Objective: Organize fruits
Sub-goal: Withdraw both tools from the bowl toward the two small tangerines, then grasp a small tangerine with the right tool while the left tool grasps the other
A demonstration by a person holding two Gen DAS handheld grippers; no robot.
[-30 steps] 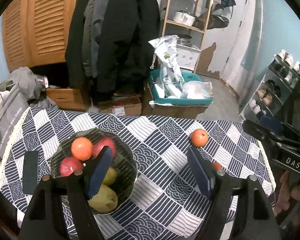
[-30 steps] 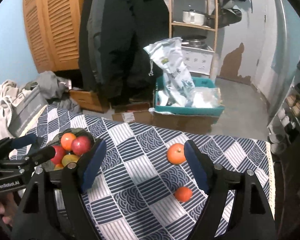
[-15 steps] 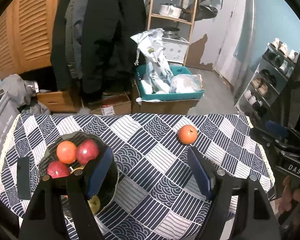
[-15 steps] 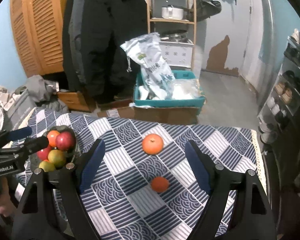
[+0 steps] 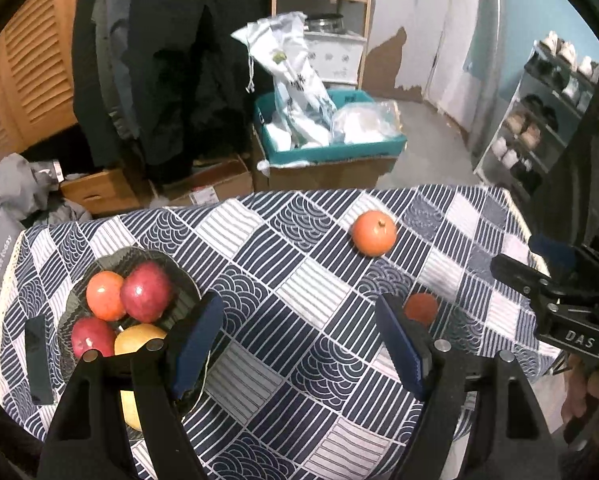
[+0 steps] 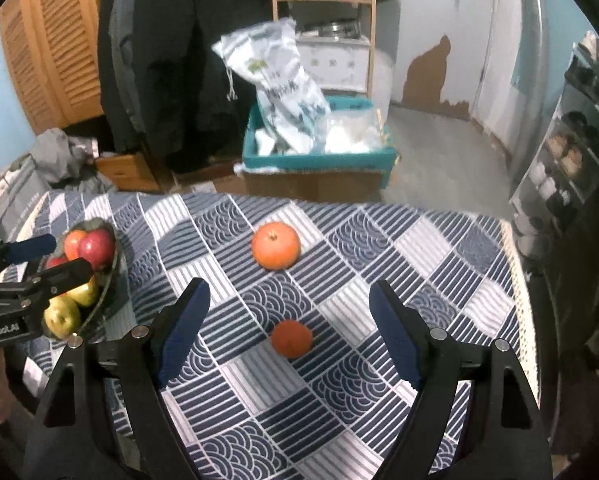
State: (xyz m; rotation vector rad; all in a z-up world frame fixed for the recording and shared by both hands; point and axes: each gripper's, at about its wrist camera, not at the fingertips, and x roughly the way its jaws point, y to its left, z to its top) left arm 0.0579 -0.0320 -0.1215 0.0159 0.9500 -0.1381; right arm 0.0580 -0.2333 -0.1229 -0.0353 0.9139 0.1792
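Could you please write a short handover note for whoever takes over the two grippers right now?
Left gripper: jaws open, nothing between them, above the tablecloth beside the bowl.
Right gripper: jaws open, empty, with the small orange fruit lying on the cloth between them, untouched.
Done: the bowl at the table's left already holds red, orange and yellow-green fruit.
Left: two loose fruits on the cloth, the large orange one farther away and the small one nearer. Probably take the small one with the right gripper first, then the large one.
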